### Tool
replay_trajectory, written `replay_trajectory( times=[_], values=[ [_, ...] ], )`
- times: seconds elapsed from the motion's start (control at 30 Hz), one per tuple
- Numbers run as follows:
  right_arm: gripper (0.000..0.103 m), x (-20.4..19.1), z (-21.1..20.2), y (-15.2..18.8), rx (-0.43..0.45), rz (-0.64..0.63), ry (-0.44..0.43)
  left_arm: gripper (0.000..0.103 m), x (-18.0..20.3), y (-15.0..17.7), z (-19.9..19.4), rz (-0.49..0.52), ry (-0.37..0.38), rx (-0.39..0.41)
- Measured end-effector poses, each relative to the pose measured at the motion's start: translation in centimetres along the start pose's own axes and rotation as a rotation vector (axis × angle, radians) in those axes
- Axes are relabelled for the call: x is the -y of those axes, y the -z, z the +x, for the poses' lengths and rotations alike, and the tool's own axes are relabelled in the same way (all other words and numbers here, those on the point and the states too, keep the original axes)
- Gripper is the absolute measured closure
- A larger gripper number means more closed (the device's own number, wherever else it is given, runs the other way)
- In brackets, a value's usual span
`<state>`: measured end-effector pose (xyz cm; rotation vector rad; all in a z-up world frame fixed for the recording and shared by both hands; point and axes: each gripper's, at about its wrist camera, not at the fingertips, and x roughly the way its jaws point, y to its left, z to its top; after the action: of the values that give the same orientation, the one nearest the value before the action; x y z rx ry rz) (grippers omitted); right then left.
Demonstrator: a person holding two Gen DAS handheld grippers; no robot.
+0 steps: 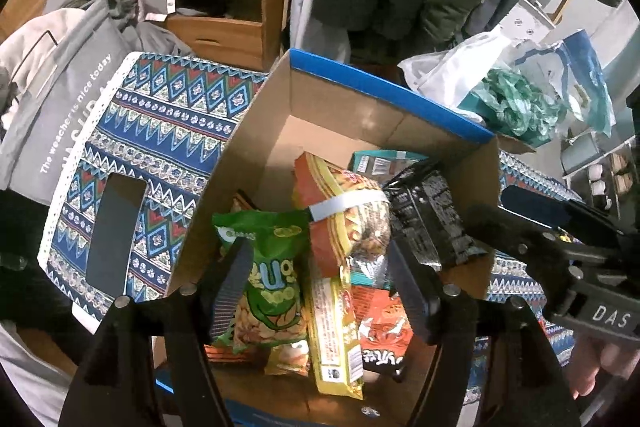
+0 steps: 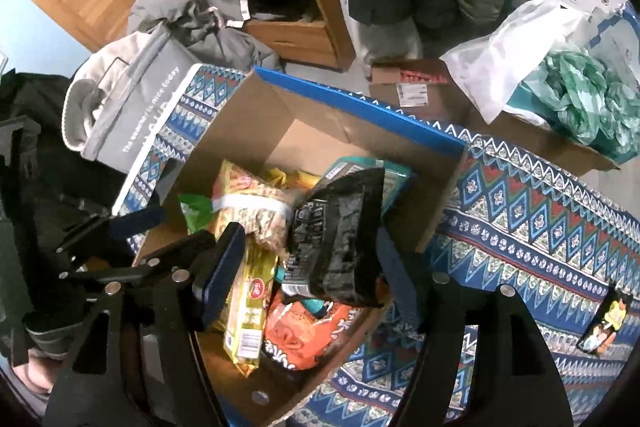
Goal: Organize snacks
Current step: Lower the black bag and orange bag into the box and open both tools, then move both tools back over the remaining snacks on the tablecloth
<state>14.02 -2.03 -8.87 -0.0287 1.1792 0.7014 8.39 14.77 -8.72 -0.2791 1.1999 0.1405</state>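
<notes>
Step in hand, as judged: packing snacks into the cardboard box; both tongs hang over it part open, gripping nothing, left tongs straddling the green peanut bag and yellow packet, right tongs straddling the black packet. Next move probably calls for fetching a loose snack: small packet on tabletop cloth, right of right tongs. Phone lies left of left tongs; box wall crowds the right tongs' outer finger.
</notes>
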Motion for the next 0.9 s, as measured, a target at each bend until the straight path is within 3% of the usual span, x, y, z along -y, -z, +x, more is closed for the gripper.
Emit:
replay_trajectory(
  times=[0.43, 0.9],
  values=[
    [0.033, 2.0, -3.0, 2.3, 0.016, -0.004, 0.050, 0.032, 3.9, 1.7, -1.7, 0.085, 0.063, 0.011],
    [0.030, 8.3, -7.0, 7.9, 0.016, 0.021, 0.138, 0.032, 10.7, 4.7, -1.6, 0.227, 0.092, -0.027]
  ],
)
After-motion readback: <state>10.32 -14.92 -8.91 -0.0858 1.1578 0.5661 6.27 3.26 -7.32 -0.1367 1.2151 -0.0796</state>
